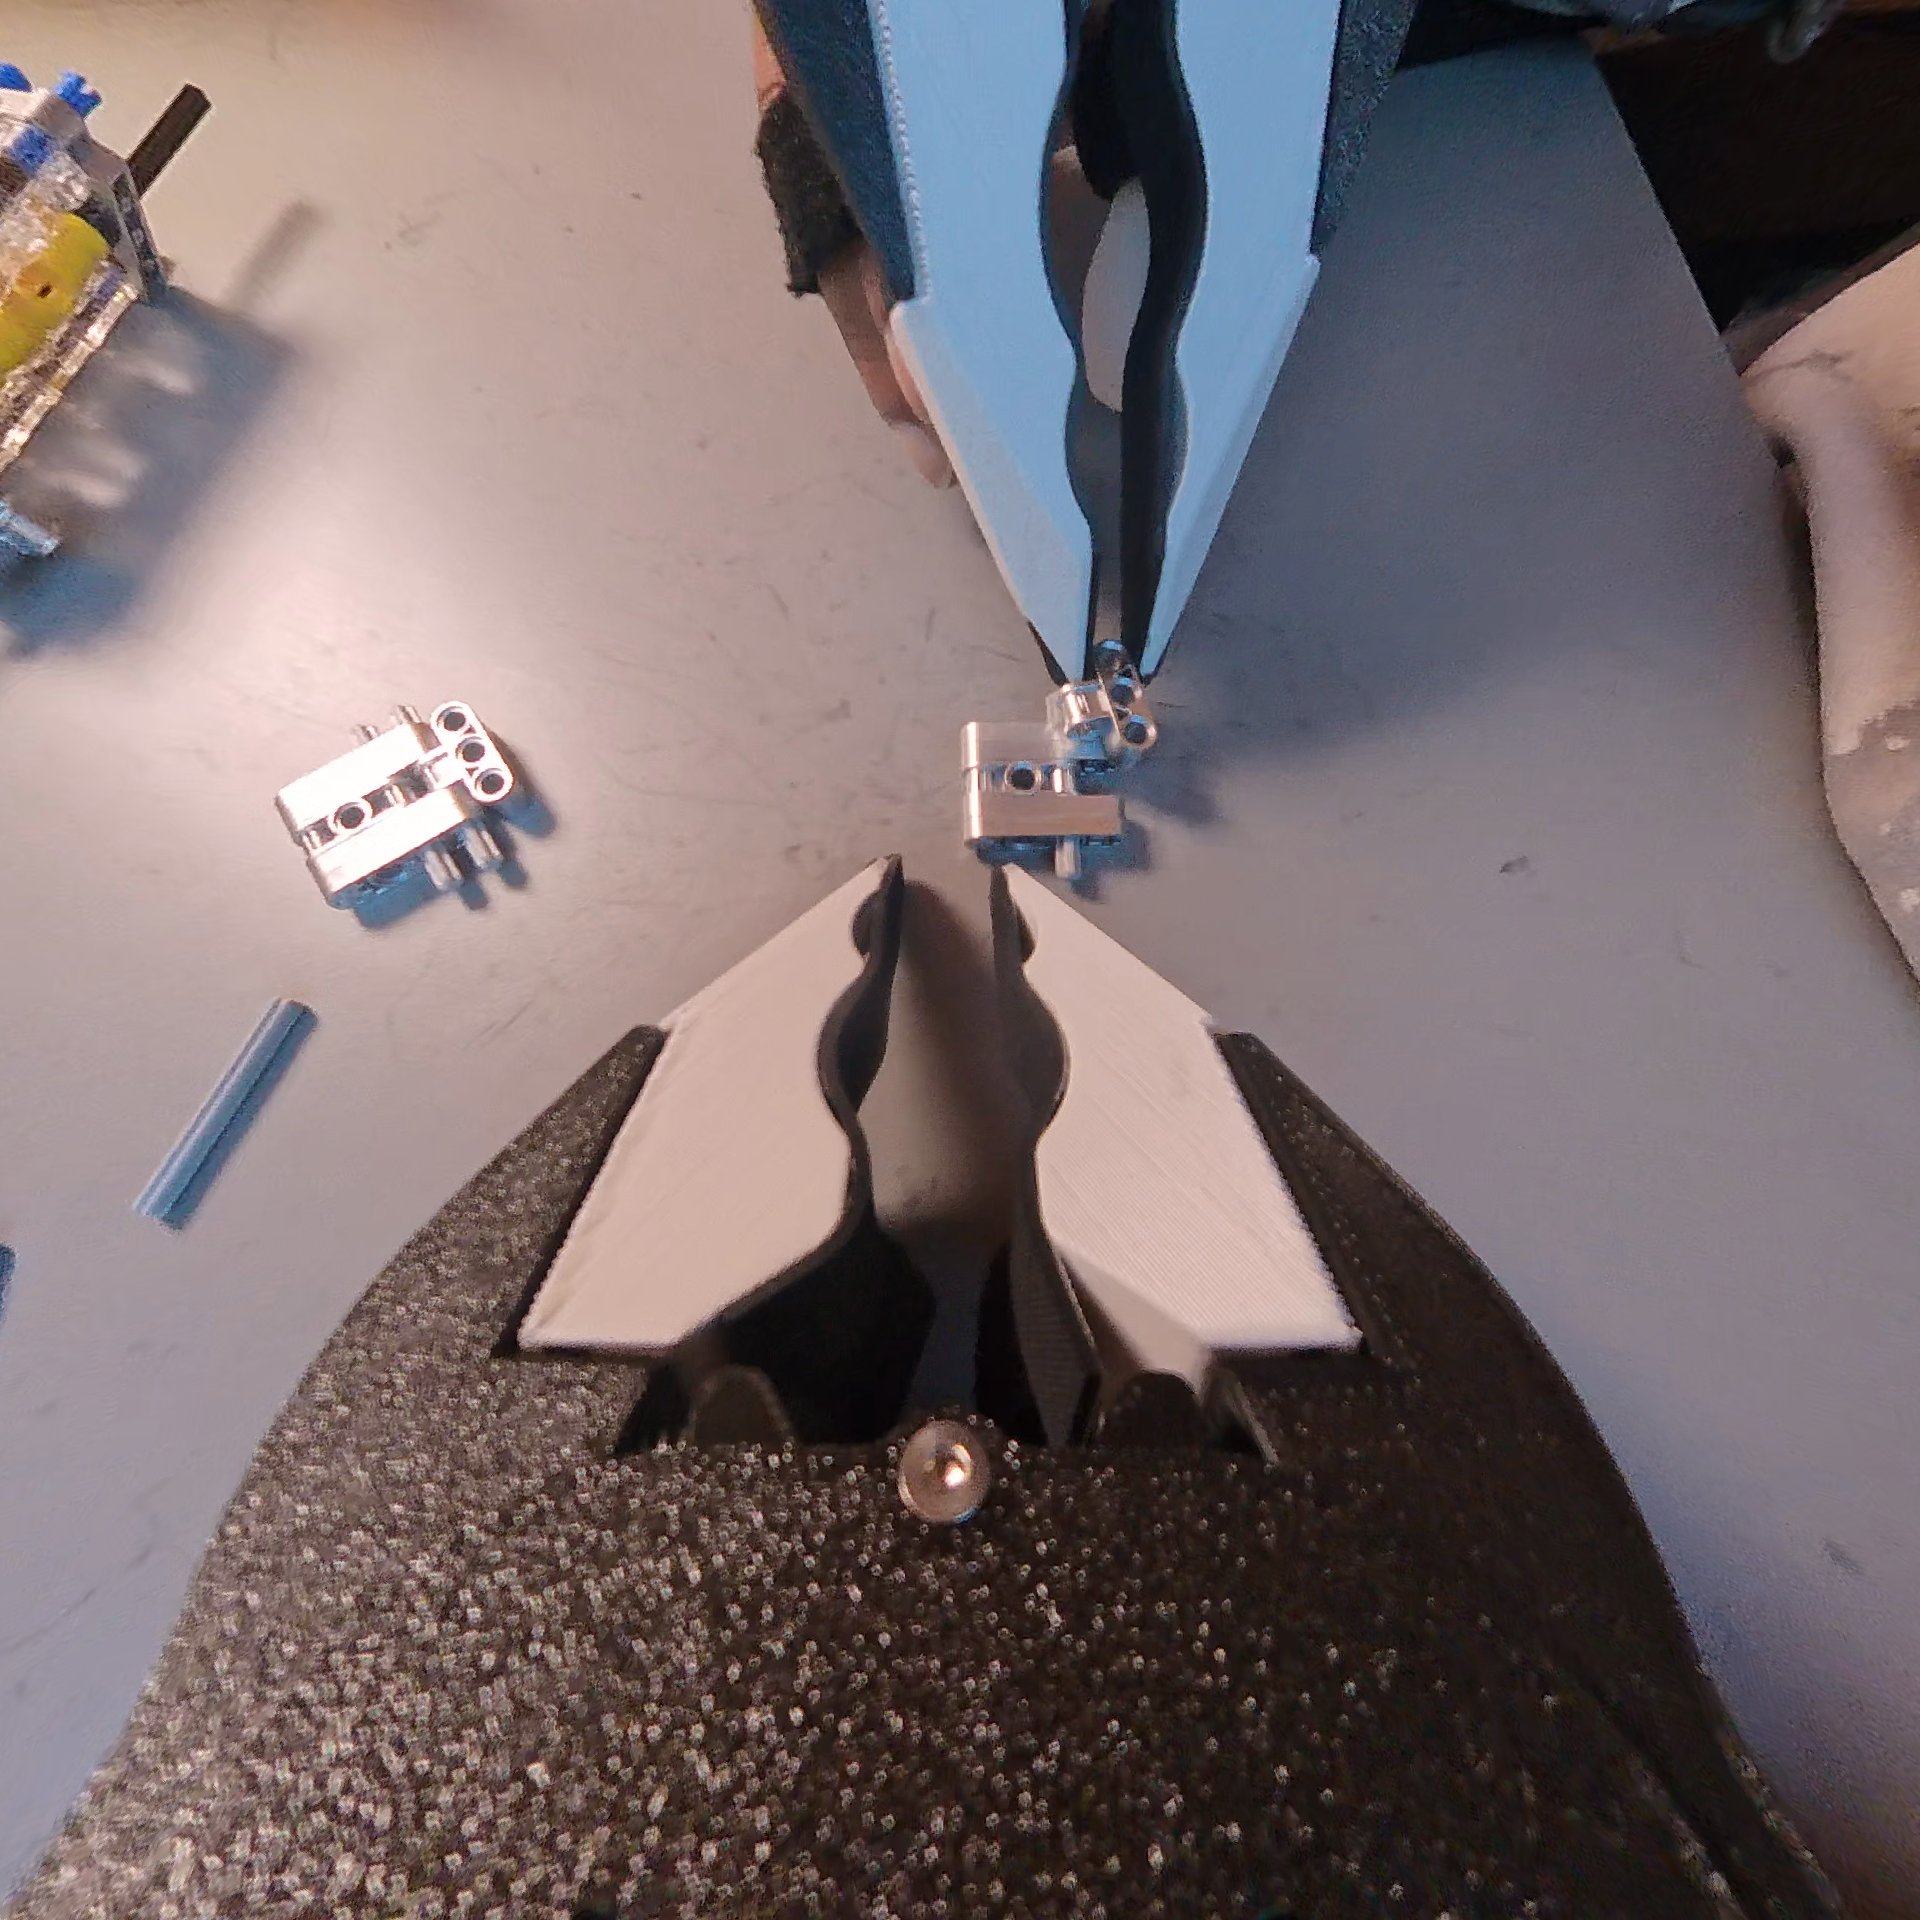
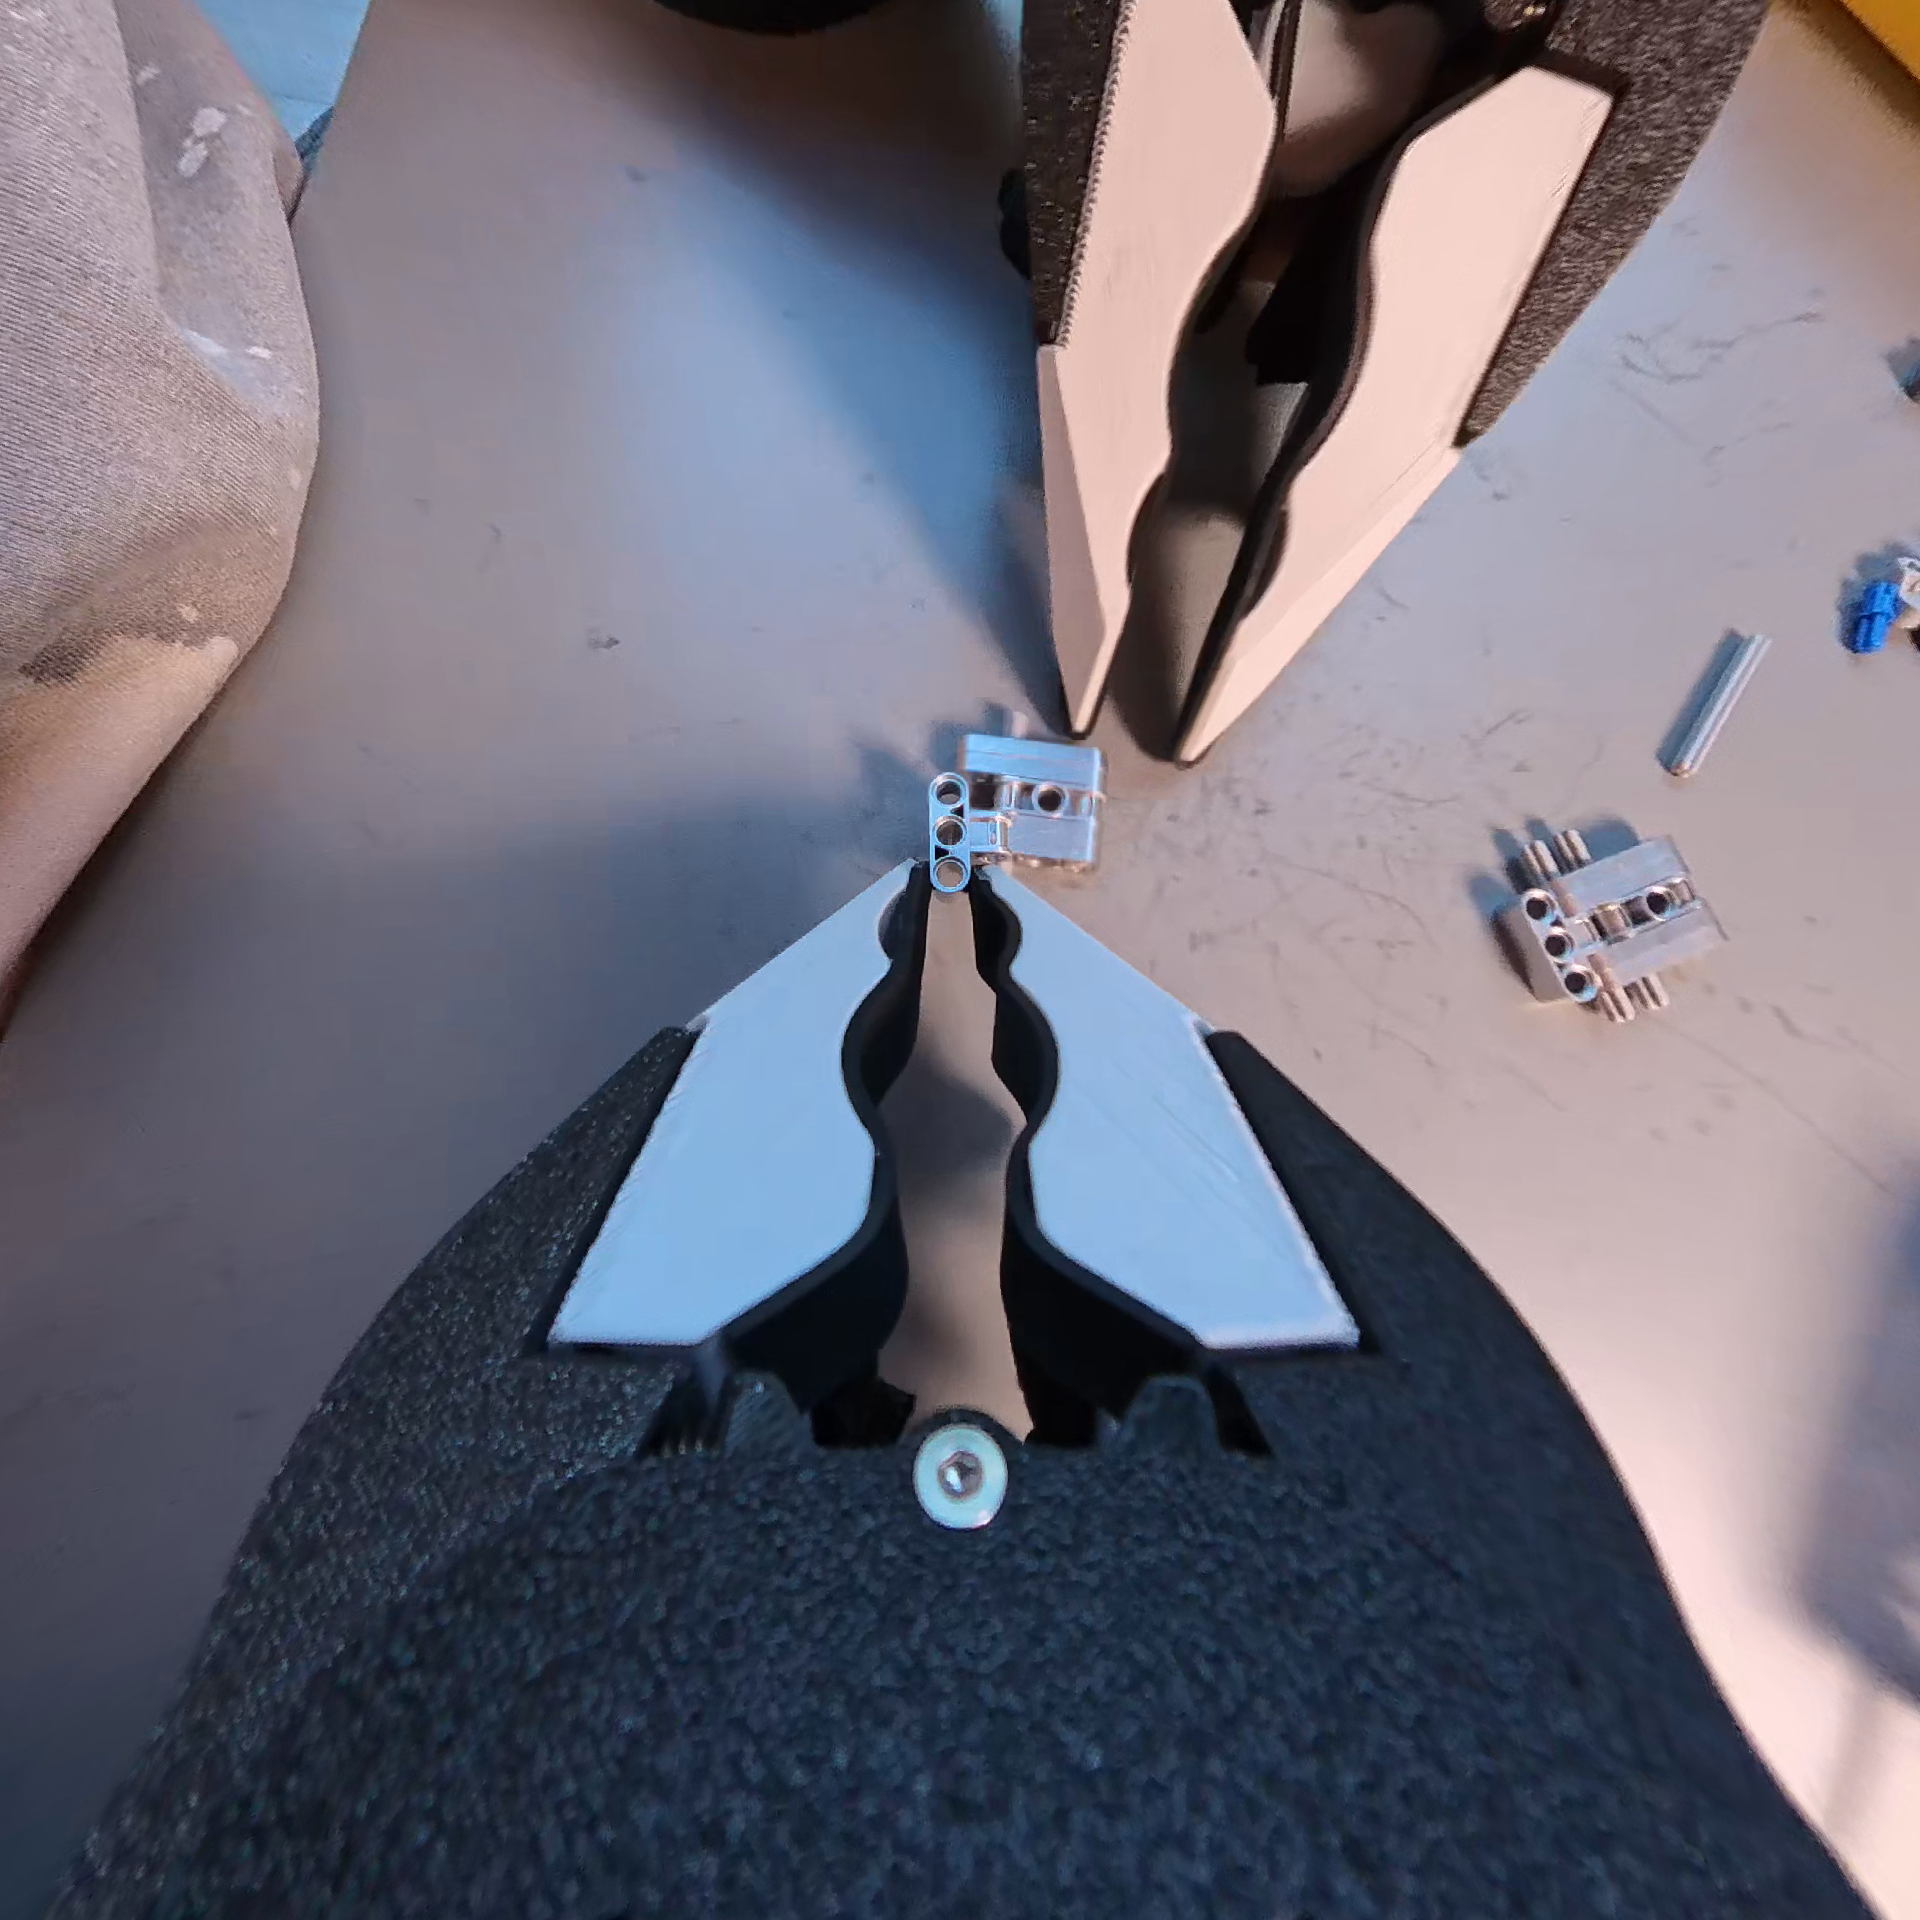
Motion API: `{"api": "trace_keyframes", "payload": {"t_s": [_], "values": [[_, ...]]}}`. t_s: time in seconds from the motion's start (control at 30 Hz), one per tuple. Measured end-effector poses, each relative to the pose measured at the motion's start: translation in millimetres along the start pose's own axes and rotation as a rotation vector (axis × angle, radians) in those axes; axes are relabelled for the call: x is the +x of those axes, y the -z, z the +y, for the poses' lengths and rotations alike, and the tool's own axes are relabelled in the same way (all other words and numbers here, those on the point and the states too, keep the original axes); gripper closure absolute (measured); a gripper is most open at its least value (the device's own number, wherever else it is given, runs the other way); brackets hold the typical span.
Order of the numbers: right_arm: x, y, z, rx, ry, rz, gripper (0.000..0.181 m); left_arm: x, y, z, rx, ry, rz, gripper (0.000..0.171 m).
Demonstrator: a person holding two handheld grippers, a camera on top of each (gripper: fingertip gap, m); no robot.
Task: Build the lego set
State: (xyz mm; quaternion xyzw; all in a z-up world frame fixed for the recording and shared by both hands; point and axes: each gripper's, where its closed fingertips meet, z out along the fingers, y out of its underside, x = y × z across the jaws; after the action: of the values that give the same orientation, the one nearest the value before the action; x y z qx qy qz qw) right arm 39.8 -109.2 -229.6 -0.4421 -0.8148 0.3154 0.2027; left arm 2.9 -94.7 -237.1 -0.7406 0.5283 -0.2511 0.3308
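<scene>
Grey and lightly scuffed, the surface carries a small light-grey plastic brick assembly between the two grippers. At its end stands a short three-hole beam; in the right wrist view that beam's long axis runs near to far, its near end pointing into the right gripper, whose white fingers are pinched on that end with only a narrow gap between the tips. The assembly's body stretches out to the right of the beam, its long axis running left to right.

Seen in the left wrist view, the left gripper sits just near of the same assembly, its tips slightly spread with nothing between them; whether they touch the piece I cannot tell. The right gripper comes in from the far side there, tips closed on the beam.

Well apart, to the left in this view, lies a second similar light-grey assembly with pins sticking out, and nearer, a slim grey axle rod lying diagonally. At the far left edge stands a blurred build with yellow and blue parts.
</scene>
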Motion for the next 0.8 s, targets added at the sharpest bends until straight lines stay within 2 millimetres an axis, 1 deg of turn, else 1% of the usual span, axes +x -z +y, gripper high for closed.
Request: {"api": "trace_keyframes", "payload": {"t_s": [0.17,0.3,0.37,0.47,0.67,0.8], "values": [[-7,-5,-7,0.005,0.023,-0.016,0.175,0,5,-3,0.024,0.024,0.003,0.151],[-4,-5,-14,0.019,0.014,0.007,0.175,0,5,-5,0.036,0.036,-0.002,0.145],[-3,-5,-14,0.015,0.004,0.008,0.175,5,1,-4,0.015,0.025,0.017,0.147],[-3,-8,-9,-0.017,-0.004,0.009,0.176,16,-1,-5,0.007,0.007,0.056,0.150],[-5,-9,-9,-0.021,-0.001,-0.001,0.175,17,0,-3,-0.001,0.006,0.042,0.150],[-4,-9,-9,-0.032,-0.003,0.004,0.176,21,-2,-1,-0.019,0.002,0.052,0.154]]}}
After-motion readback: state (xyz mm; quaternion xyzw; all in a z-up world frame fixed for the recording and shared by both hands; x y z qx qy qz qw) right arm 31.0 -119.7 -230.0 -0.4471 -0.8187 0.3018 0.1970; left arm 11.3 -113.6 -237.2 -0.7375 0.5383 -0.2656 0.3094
